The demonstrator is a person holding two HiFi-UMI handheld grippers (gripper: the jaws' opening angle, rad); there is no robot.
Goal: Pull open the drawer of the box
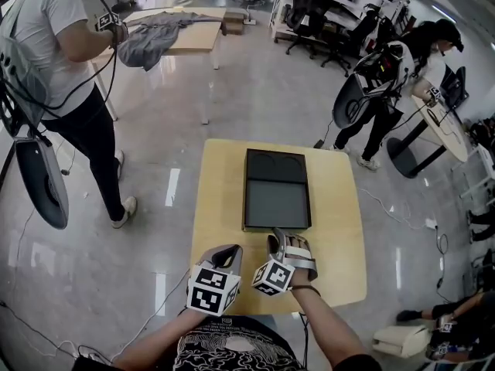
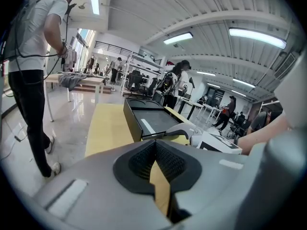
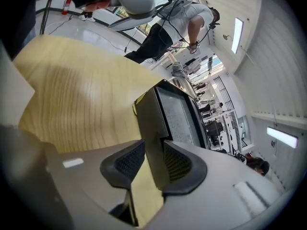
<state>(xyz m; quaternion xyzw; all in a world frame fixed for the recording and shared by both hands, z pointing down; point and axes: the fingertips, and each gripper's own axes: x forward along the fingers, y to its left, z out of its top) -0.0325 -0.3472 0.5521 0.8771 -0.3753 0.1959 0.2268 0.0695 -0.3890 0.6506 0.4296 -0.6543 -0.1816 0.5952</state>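
Note:
A flat black box [image 1: 277, 189] lies in the middle of a light wooden table [image 1: 219, 176], its near front face toward me. My right gripper [image 1: 280, 240] is at that front face. In the right gripper view its jaws [image 3: 153, 159] stand apart, astride a thin black front edge of the box [image 3: 178, 114]; one pad is close to it and a gap shows at the other. My left gripper [image 1: 230, 252] hovers over the table just left of the right one, short of the box [image 2: 148, 116]. Its pads [image 2: 144, 159] meet, with nothing between them.
A person [image 1: 66, 60] stands at the far left by another table with a grey cloth [image 1: 155, 41]. A second person [image 1: 394, 76] bends over a round table at the far right. A dark chair [image 1: 42, 180] is left of my table. The floor is glossy.

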